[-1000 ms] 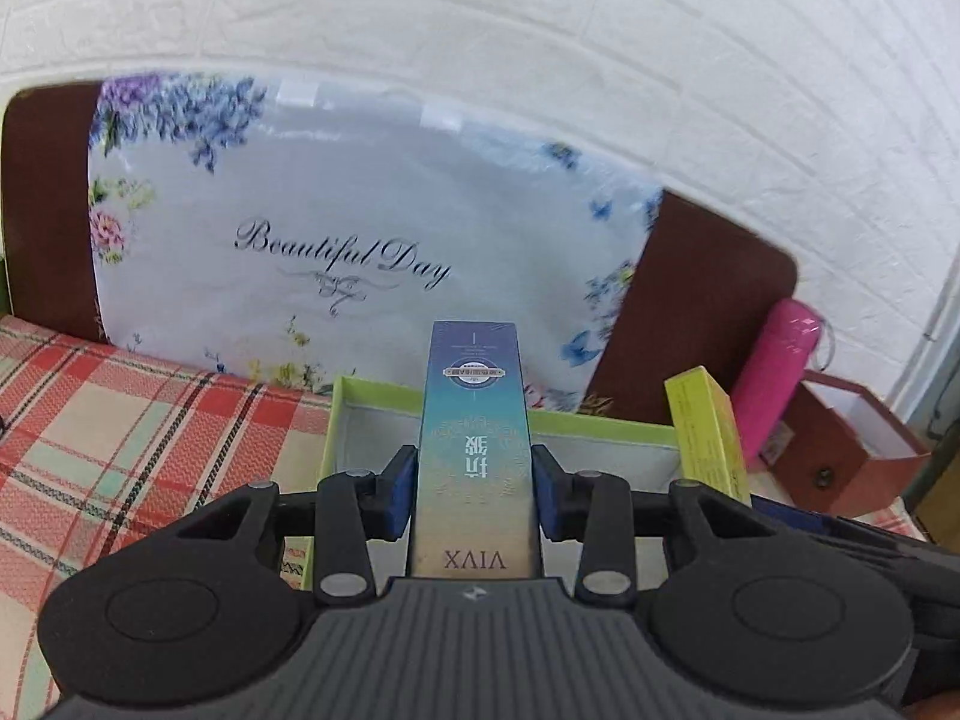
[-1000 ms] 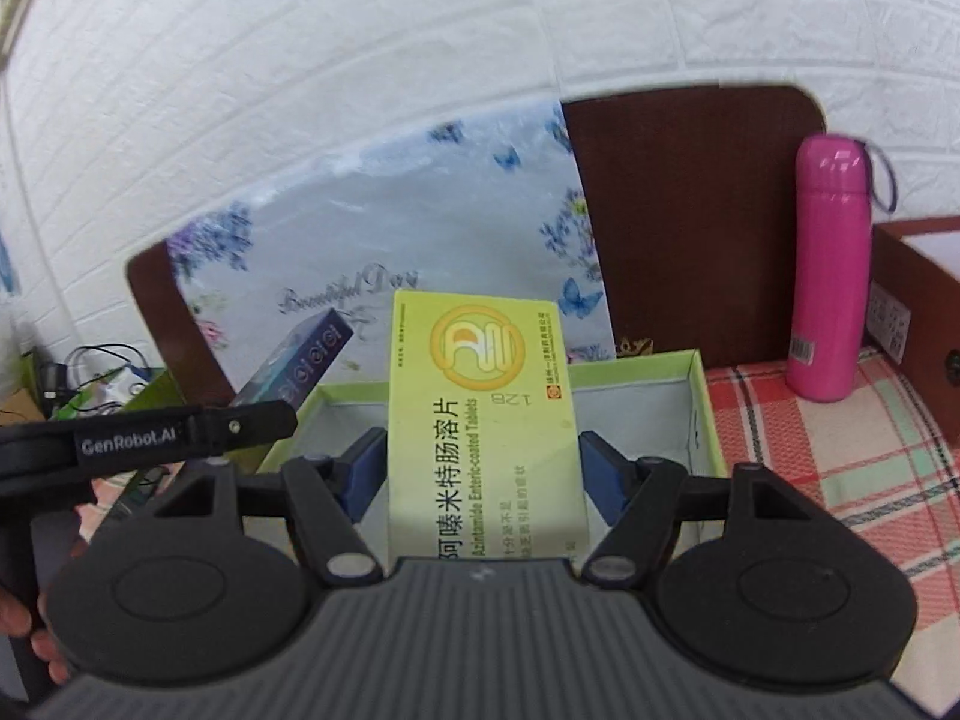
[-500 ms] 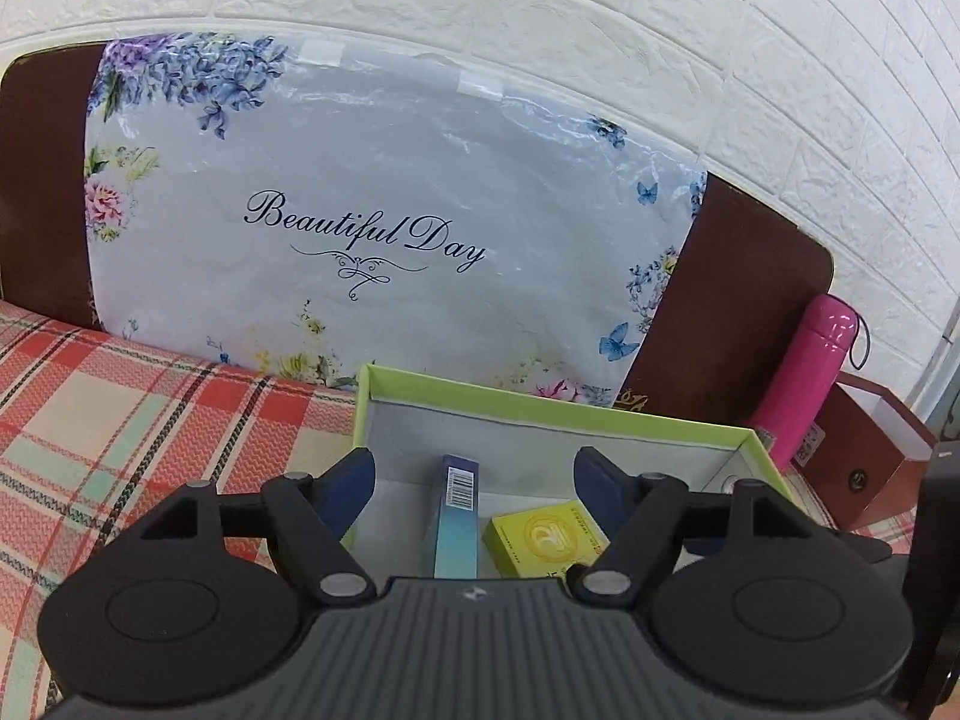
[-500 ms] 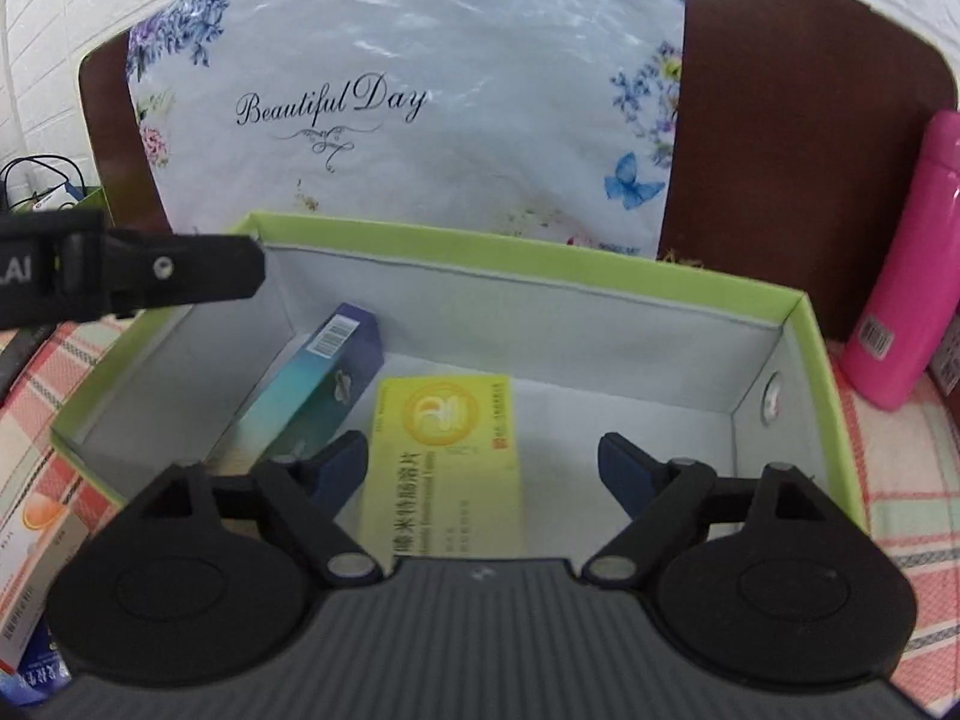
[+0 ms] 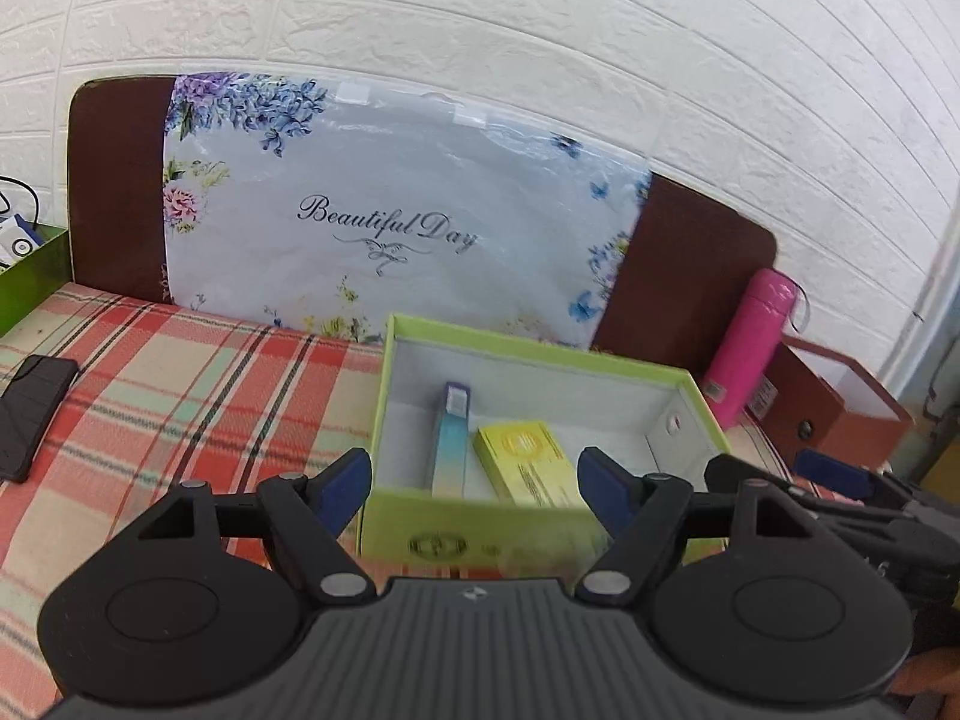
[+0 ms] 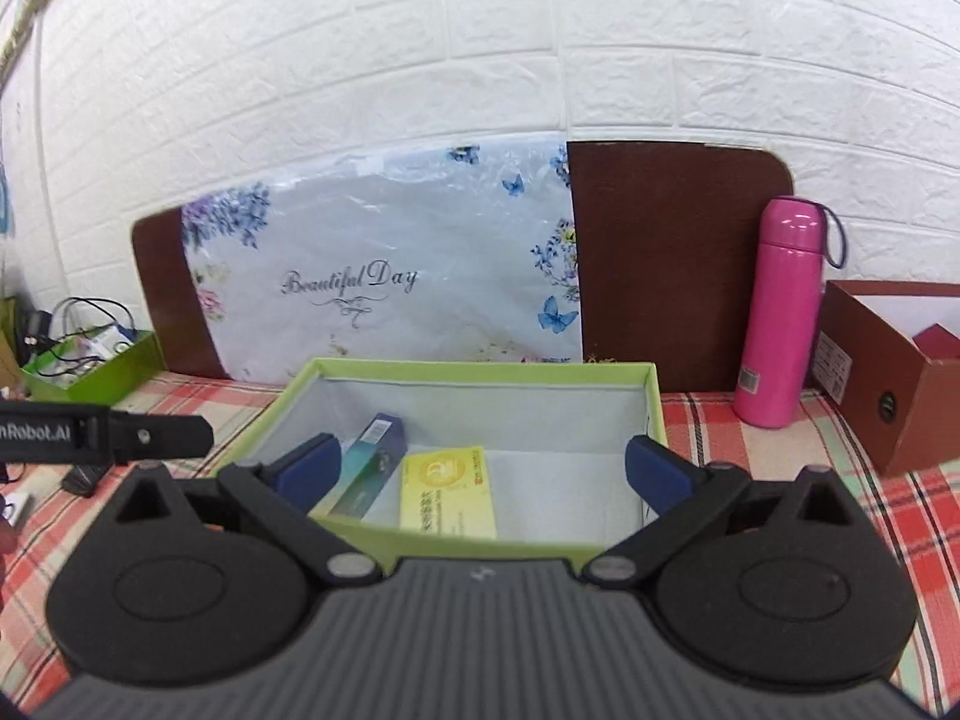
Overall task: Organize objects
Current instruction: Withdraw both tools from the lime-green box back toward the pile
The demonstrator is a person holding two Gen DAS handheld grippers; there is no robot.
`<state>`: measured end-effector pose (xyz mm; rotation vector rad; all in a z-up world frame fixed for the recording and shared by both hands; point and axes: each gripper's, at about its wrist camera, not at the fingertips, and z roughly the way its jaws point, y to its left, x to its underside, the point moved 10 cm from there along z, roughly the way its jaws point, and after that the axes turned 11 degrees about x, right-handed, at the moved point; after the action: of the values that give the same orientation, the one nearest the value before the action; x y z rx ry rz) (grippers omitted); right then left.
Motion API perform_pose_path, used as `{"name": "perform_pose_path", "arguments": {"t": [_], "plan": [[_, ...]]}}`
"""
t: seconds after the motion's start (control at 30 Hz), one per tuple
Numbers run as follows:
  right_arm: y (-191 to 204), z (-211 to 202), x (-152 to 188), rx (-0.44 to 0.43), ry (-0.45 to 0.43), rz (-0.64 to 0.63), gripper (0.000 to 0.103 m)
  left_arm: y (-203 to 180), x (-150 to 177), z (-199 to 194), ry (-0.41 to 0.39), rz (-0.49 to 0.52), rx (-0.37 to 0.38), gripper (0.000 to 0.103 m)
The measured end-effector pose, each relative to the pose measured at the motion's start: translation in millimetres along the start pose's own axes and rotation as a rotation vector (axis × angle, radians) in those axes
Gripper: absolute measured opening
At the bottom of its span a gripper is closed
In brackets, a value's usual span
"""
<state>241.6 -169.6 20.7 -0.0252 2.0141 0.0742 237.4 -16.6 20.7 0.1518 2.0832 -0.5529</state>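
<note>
A green open box point(image 5: 540, 531) point(image 6: 474, 367) stands on the plaid cloth. Inside it lie a slim blue-teal carton point(image 5: 451, 441) point(image 6: 367, 471) on the left and a flat yellow medicine box point(image 5: 528, 462) point(image 6: 449, 489) beside it. My left gripper point(image 5: 477, 483) is open and empty, held above and in front of the box's near wall. My right gripper point(image 6: 483, 471) is open and empty, also above the near wall. Part of the left gripper point(image 6: 108, 435) shows at the left of the right wrist view, and part of the right gripper point(image 5: 840, 504) at the right of the left wrist view.
A pink flask point(image 6: 780, 312) point(image 5: 750, 342) and a red-brown open box point(image 6: 894, 372) point(image 5: 840, 414) stand to the right. A floral "Beautiful Day" board point(image 5: 396, 222) leans on the brick wall. A black phone point(image 5: 30, 414) lies left; a second green box point(image 6: 96, 369) with cables is far left.
Both grippers held their boxes upright over the green box, then opened and let them go inside. Both grippers have since pulled back and up from the box.
</note>
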Motion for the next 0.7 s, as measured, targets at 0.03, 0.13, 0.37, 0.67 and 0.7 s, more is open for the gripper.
{"name": "perform_pose_path", "arguments": {"t": [0.03, 0.13, 0.37, 0.67, 0.7], "plan": [[-2.1, -10.6, 4.6, 0.001, -0.007, 0.007, 0.103, -3.9, 7.1, -6.1, 0.004, 0.015, -0.002, 0.079], [-7.9, -39.2, 21.8, 0.009, -0.023, 0.018, 0.103, -10.5, 27.4, -21.5, 0.016, 0.033, -0.024, 0.079], [-22.0, -88.8, 61.8, 0.023, -0.023, 0.074, 0.103, -15.3, 65.2, -45.7, 0.048, 0.022, -0.052, 0.079], [-25.5, -115.3, 85.0, 0.051, -0.031, 0.034, 0.103, -2.9, 90.0, -61.2, 0.076, -0.017, -0.090, 0.079], [-25.6, -117.5, 87.7, 0.052, -0.031, 0.032, 0.103, -0.9, 93.1, -63.0, 0.079, -0.021, -0.094, 0.079]]}}
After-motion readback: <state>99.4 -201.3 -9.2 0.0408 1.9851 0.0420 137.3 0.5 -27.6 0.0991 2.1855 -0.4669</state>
